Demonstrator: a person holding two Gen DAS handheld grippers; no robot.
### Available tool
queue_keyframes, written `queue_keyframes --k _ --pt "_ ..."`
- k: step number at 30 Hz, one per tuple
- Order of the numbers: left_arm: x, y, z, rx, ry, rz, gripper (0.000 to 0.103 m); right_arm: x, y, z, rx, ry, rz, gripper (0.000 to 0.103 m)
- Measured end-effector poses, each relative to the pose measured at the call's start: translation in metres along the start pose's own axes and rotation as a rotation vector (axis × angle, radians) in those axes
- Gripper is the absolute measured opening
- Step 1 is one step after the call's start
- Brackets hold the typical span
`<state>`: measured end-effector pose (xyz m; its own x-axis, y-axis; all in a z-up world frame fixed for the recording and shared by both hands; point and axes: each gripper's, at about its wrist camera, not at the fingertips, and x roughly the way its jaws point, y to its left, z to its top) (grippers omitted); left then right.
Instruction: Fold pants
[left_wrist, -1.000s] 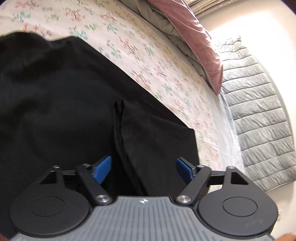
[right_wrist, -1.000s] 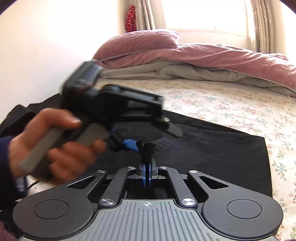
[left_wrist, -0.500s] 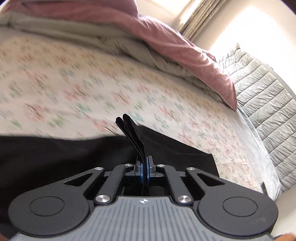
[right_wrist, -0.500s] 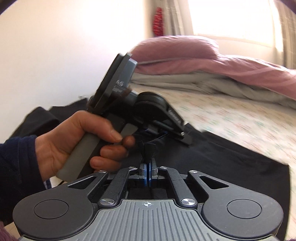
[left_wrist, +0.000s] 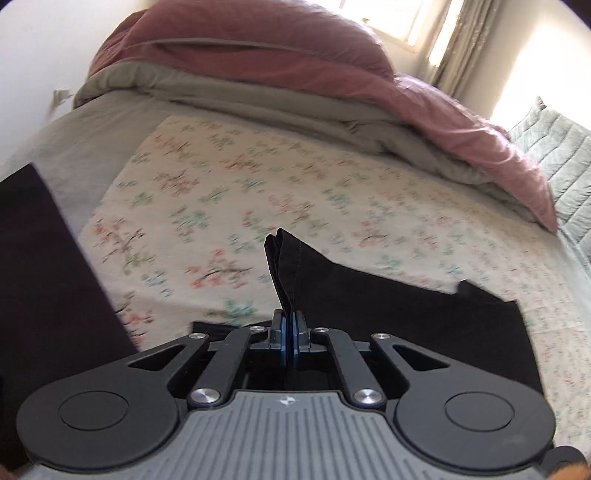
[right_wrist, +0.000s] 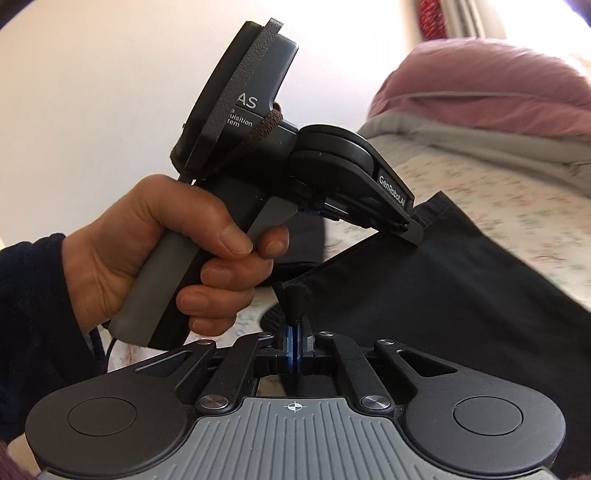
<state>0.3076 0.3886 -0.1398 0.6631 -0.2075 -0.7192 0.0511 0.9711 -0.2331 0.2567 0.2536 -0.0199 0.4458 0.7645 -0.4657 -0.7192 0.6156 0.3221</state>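
The black pants (left_wrist: 406, 314) lie partly on the floral bedsheet and are lifted at one end. My left gripper (left_wrist: 289, 323) is shut on a bunched fold of the pants' edge, which sticks up between its blue pads. It also shows in the right wrist view (right_wrist: 413, 230), held in a hand and pinching the cloth. My right gripper (right_wrist: 294, 332) is shut on another corner of the same edge of the pants (right_wrist: 461, 295), close below the left one. The cloth hangs taut between the two grips.
The floral sheet (left_wrist: 221, 206) covers the bed. A pink and grey duvet (left_wrist: 295, 81) is heaped at the head. More black cloth (left_wrist: 44, 277) lies at the left. A grey quilted cover (left_wrist: 561, 158) lies at the right. A white wall (right_wrist: 110, 92) stands beside the bed.
My left gripper closed on the pants' edge and lifted it off the bed. Both grippers have risen and tipped up toward the head of the bed, carrying the cloth.
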Motion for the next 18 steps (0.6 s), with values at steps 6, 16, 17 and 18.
queue_keyframes --k 6,16,17,18 --pt "0.011 0.018 -0.018 -0.022 0.012 0.034 0.016 0.047 0.011 -0.006 -0.025 0.087 0.041 0.002" --pt "-0.002 0.016 -0.029 -0.032 -0.021 0.099 0.017 0.062 0.002 -0.018 -0.001 0.179 0.116 0.010" --pt "-0.003 0.015 -0.029 -0.018 -0.014 0.129 0.028 0.058 0.000 -0.017 0.016 0.185 0.120 0.016" --pt "-0.003 0.015 -0.029 -0.014 -0.005 0.162 0.034 0.052 -0.006 -0.013 0.036 0.181 0.111 0.025"
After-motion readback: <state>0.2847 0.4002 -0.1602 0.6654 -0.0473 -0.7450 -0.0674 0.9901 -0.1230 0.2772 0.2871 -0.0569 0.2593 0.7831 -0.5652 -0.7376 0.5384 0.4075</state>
